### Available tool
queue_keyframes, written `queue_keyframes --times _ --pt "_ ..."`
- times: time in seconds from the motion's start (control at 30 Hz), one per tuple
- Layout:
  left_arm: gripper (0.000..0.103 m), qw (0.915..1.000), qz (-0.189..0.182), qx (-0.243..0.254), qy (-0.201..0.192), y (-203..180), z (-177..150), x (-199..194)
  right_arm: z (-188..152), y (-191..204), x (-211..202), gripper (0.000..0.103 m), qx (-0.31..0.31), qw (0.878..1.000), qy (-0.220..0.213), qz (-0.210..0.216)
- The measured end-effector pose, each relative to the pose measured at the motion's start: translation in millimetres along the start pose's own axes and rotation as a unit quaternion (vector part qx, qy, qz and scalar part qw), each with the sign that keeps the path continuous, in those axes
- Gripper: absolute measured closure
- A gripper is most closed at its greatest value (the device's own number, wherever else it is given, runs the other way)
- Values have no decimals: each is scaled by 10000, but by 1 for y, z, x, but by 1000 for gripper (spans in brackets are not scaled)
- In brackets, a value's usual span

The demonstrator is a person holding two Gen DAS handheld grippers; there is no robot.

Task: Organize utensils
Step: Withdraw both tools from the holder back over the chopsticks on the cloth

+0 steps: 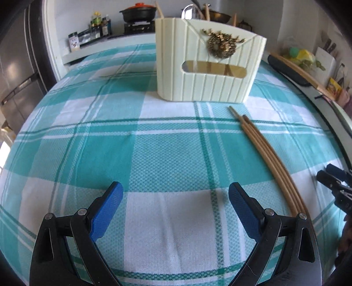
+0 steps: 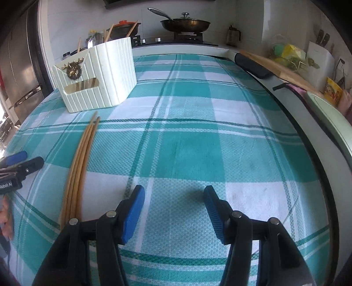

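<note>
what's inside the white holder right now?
The white holder shows chopstick ends and a shiny spoon-like piece above its rim. Its walls cover the rest, so no count. More chopsticks lie on the cloth outside.

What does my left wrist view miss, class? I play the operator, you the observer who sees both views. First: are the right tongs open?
Observer: Yes, the right tongs stand open over the checked cloth, with nothing between them.
Operator: Where do the chopsticks lie from them?
Observer: The chopsticks lie to their left, outside them and untouched.
Operator: What is on the stove?
Observer: A lidded frying pan sits on the stove, to the right of the holder.
</note>
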State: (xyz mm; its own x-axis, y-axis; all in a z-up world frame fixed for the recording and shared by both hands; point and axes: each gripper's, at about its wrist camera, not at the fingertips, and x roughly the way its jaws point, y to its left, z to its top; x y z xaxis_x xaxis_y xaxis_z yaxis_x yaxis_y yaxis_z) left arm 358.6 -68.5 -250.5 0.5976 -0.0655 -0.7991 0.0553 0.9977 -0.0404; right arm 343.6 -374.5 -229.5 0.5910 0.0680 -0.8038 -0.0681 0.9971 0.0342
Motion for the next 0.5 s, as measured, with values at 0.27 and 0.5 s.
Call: queue_keyframes --times 0.27,0.5 --pt "0 9998 166 -41 82 0 1 8 0 3 4 41 0 10000 22 -66" --pt "1 9997 161 -206 14 2 0 1 0 5 4 40 -54 9999 29 -145"
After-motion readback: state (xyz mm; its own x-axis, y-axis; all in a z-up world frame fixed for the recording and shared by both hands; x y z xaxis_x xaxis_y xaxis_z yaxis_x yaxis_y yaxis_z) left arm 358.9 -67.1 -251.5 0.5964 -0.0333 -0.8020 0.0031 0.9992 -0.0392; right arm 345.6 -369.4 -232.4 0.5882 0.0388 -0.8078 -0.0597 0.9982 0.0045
